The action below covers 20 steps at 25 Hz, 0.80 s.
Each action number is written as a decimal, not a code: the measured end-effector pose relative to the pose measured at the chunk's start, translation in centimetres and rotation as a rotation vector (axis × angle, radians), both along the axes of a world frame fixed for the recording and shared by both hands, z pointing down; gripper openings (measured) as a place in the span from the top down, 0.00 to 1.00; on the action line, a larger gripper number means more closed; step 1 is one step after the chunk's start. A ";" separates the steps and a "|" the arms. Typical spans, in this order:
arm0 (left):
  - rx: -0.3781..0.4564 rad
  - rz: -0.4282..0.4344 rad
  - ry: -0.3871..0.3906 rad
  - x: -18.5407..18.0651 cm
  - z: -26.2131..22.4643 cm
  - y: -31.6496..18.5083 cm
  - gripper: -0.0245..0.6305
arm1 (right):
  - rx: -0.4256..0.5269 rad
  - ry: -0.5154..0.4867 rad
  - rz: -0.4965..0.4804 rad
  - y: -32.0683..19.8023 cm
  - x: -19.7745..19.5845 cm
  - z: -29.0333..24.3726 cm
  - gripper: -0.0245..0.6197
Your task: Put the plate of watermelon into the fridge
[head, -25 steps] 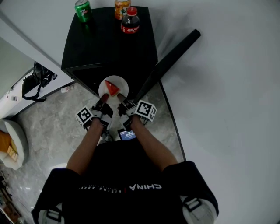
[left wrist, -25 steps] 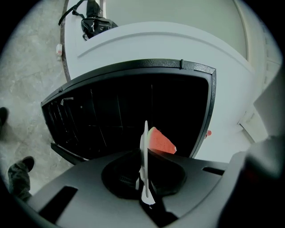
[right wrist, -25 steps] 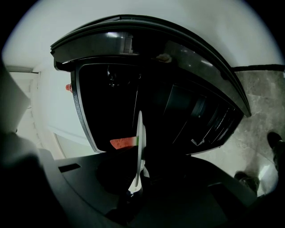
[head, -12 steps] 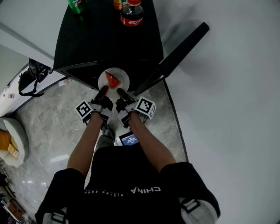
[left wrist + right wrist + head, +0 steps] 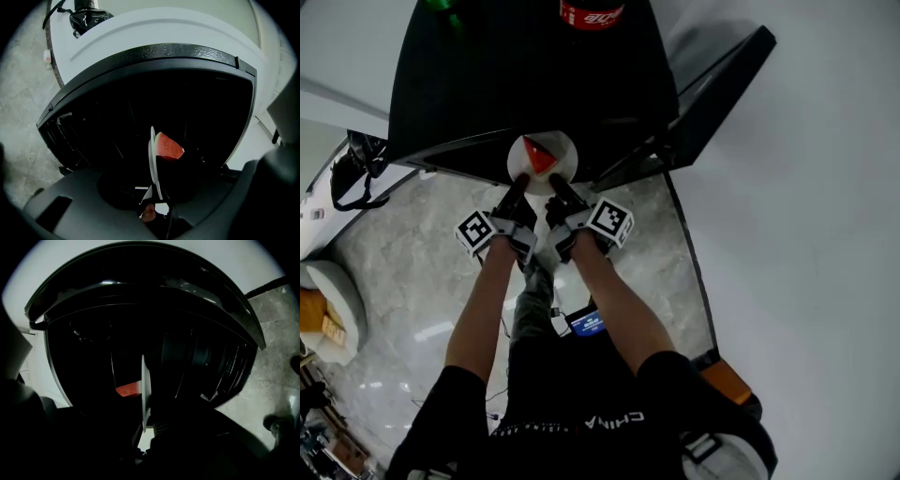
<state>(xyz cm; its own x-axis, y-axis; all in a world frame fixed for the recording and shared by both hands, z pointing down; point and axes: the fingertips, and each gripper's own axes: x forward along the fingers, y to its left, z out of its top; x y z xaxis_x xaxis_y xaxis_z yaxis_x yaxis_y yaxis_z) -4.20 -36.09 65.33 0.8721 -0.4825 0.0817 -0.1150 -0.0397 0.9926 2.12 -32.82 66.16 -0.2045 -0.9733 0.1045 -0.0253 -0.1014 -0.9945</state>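
A small white plate (image 5: 542,161) carries a red watermelon wedge (image 5: 540,157) and is held at the mouth of the black fridge (image 5: 525,75). My left gripper (image 5: 519,183) is shut on the plate's near left rim, and my right gripper (image 5: 553,185) is shut on its near right rim. In the left gripper view the plate (image 5: 153,161) stands edge-on between the jaws of the left gripper (image 5: 157,206), with the wedge (image 5: 168,146) to its right. From the right gripper (image 5: 145,432) the plate (image 5: 146,390) is a thin white line in front of the dark fridge interior, the wedge (image 5: 127,390) to its left.
The fridge door (image 5: 717,89) stands open to the right. A cola bottle (image 5: 591,11) and a green can (image 5: 441,4) stand on the fridge top. A black bag (image 5: 345,173) lies on a white surface at left. Grey marble floor (image 5: 412,272) lies below, with a white wall at right.
Both grippers have come down and forward with the plate, from in front of the fridge's upper edge to its dark opening. The fridge now fills more of the view.
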 end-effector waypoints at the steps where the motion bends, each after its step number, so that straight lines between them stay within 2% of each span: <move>1: 0.005 0.004 -0.009 0.0 0.6 -0.3 0.81 | -0.010 -0.001 0.009 -0.4 0.2 0.8 0.91; 8: 0.044 0.045 -0.051 0.9 4.5 -0.7 0.80 | -0.060 -0.022 0.096 -3.6 2.2 5.9 0.91; 13: 0.067 0.088 -0.055 1.9 6.3 -0.7 0.80 | -0.090 0.000 0.101 -5.9 2.0 8.2 0.91; 14: 0.077 0.104 -0.074 2.1 6.6 -0.9 0.80 | -0.092 0.003 0.102 -6.3 2.0 8.3 0.91; 17: 0.126 0.152 -0.270 1.7 9.2 -1.7 0.80 | -0.085 0.007 0.102 -7.2 2.0 8.8 0.91; 18: 0.136 0.159 -0.292 2.0 9.6 -1.9 0.80 | -0.082 0.010 0.099 -7.4 2.1 9.0 0.91; 20: 0.151 0.161 -0.283 2.9 9.8 -2.4 0.80 | -0.080 0.023 0.092 -7.7 2.3 9.3 0.91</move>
